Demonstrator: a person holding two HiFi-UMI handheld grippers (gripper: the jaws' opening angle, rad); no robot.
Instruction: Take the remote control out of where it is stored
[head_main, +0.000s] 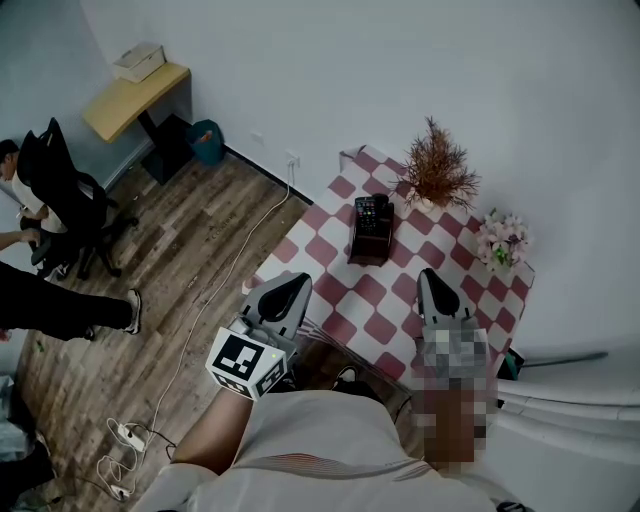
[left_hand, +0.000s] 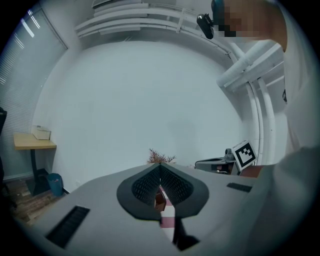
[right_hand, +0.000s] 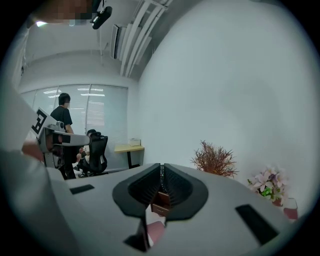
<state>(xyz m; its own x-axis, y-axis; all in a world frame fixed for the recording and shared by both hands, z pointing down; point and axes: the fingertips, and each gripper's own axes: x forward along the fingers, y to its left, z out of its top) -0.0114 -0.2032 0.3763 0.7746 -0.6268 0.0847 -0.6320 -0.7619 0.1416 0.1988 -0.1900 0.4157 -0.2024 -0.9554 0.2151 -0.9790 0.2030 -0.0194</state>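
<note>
While the remote control (head_main: 372, 211) stands in its brown holder (head_main: 369, 246) (open-topped, for lifting out), left gripper (head_main: 289, 287) and right gripper (head_main: 433, 283): pressed together, empty, short of the checked table (head_main: 322, 250).

The table (head_main: 330, 250) stands against the wall ahead of me. The holder (head_main: 368, 248) sits near its middle, with the remote (head_main: 373, 212) in it. Behind the holder, by the wall, is the plant (head_main: 436, 170). The flowers (head_main: 502, 240) are at the table's right end. My left claw (head_main: 291, 287) and right claw (head_main: 432, 282) hang over the near edge, either side of the holder and well apart from it. Far left, a desk (head_main: 130, 100) carries a box (head_main: 139, 62), with a bin (head_main: 206, 141) beside it and a chair (head_main: 62, 185) before it.
</note>
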